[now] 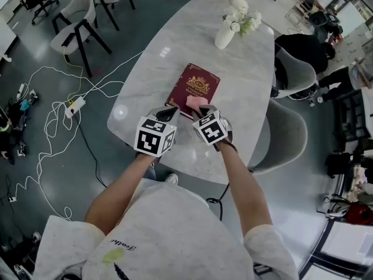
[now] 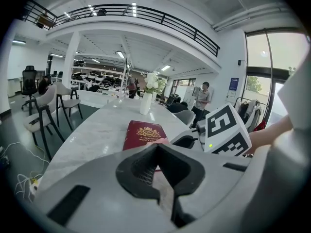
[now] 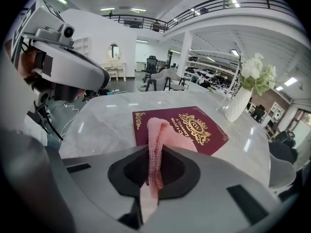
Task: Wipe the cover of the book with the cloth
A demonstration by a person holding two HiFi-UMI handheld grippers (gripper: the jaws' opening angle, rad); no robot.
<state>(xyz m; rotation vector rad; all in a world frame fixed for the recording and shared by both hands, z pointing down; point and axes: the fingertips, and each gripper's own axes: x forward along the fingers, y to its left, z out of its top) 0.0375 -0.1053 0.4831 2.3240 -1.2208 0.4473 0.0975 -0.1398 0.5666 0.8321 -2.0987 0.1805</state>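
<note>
While flowers [image 1: 242, 13] fill the vase [image 1: 224, 38], right tongs [image 3: 155, 171] pinch the cloth [image 3: 156, 135].

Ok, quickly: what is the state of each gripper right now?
Left gripper: shut, holding nothing.
Right gripper: shut on the pink cloth.

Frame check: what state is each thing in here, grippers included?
Dark red hardcover book: closed, flat on the white marble table.
Pink knitted cloth: pinched, draping onto book.
Right gripper: shut on the cloth.
Left gripper: shut, empty.
White vase of flowers: upright.
</note>
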